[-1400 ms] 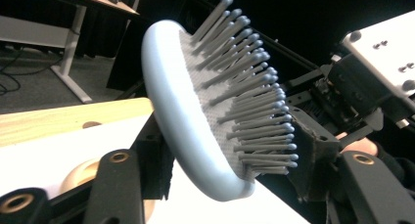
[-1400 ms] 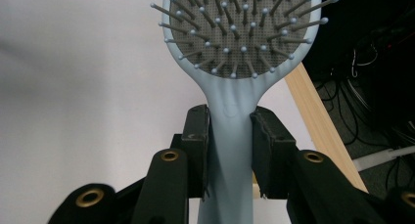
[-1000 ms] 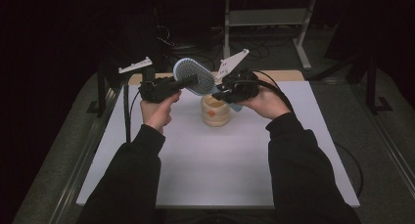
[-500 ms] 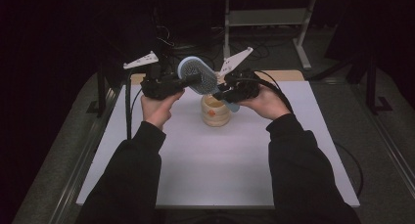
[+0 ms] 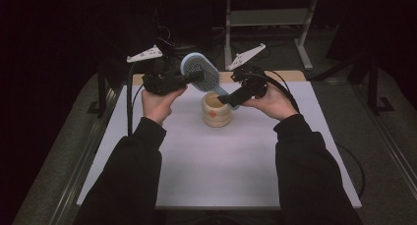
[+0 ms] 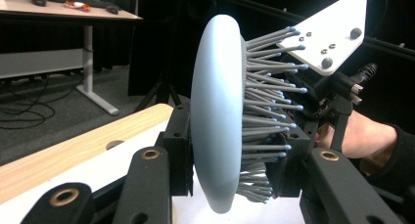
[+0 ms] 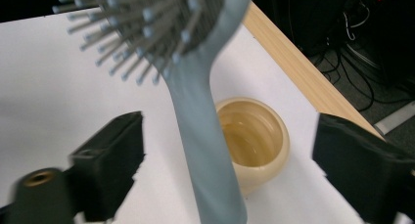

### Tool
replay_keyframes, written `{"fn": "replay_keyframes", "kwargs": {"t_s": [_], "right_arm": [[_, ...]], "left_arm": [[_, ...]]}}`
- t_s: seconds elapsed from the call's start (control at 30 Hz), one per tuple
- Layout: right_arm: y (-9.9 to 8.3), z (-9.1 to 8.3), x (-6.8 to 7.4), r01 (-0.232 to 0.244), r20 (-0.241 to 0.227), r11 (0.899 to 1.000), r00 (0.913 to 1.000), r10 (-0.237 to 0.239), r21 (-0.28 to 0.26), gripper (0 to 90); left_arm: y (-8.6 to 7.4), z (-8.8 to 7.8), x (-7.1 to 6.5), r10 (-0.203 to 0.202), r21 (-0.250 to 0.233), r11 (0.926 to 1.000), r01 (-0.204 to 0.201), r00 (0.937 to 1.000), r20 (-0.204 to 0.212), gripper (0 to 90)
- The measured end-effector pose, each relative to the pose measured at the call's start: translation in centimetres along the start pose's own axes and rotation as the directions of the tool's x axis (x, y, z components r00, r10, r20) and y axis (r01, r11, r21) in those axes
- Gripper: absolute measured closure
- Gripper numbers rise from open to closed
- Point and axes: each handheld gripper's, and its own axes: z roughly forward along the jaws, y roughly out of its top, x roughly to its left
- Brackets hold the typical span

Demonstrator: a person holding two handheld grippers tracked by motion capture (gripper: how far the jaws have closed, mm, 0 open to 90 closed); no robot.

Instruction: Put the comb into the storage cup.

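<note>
Since 1 second ago the right gripper [image 5: 227, 99] has let go: its jaws have just been opening and now stand wide on either side of the hairbrush [image 5: 200, 73] handle without touching it, while the left gripper [image 5: 196, 78] is clamped across the brush head. This looks like a handover finishing. The brush hangs just above the cream cup [image 5: 217, 109], handle slanting down toward the cup mouth, head tilted up and beyond it. Next, the left hand likely lowers the handle into the cup.

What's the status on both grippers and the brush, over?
Left gripper shut on hairbrush head. Right gripper just opened, handle between jaws, untouched. Cup stands below the brush; nothing blocking.
</note>
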Motion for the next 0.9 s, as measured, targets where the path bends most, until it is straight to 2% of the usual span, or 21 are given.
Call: {"fn": "replay_keyframes", "kwargs": {"t_s": [0.03, 0.1, 0.27, 0.3, 0.53, 0.57, 0.9], "right_arm": [[-0.3, -0.2, -0.2, -0.013, 0.012, 1.0, 0.9998, 0.013, -0.006, 3.8], [-0.6, -0.3, -0.4, -0.034, 0.024, 0.999, 0.9991, 0.034, -0.013, 0.1], [-1.4, -0.7, -0.7, -0.046, 0.011, 0.998, 0.9989, 0.047, -0.046, 0.0], [-1.9, -1.1, -0.9, -0.065, 0.006, 0.996, 0.9978, 0.065, -0.064, 0.0], [-3.4, -1.5, -0.9, -0.084, 0.009, 0.993, 0.9963, 0.085, -0.079, 0.0], [-3.9, -1.7, -0.8, -0.087, 0.01, 0.991, 0.996, 0.089, -0.097, 0.0], [-6.5, -2.2, -0.4, -0.112, 0.01, 0.988, 0.9934, 0.114, -0.107, 0.0]], "left_arm": [[0.1, 0.0, 0.0, 0.004, 0.002, 1.0, -0.004, 1.0, -0.004, 60.0], [0.4, 0.1, 0.0, 0.015, 0.008, 0.9999, -0.015, 0.9998, -0.009, 60.0], [0.9, 0.2, -0.1, 0.026, 0.01, 0.9996, -0.026, 0.9995, -0.016, 60.0], [1.3, 0.3, -0.1, 0.04, 0.011, 0.9992, -0.039, 0.9989, -0.025, 60.0], [2.0, 0.4, 0.0, 0.058, 0.023, 0.9981, -0.057, 0.9979, -0.031, 59.9], [2.2, 0.5, 0.1, 0.057, 0.022, 0.9982, -0.056, 0.9979, -0.029, 59.9], [3.2, 0.4, 0.3, 0.062, 0.014, 0.998, -0.062, 0.9975, -0.034, 59.8]]}}
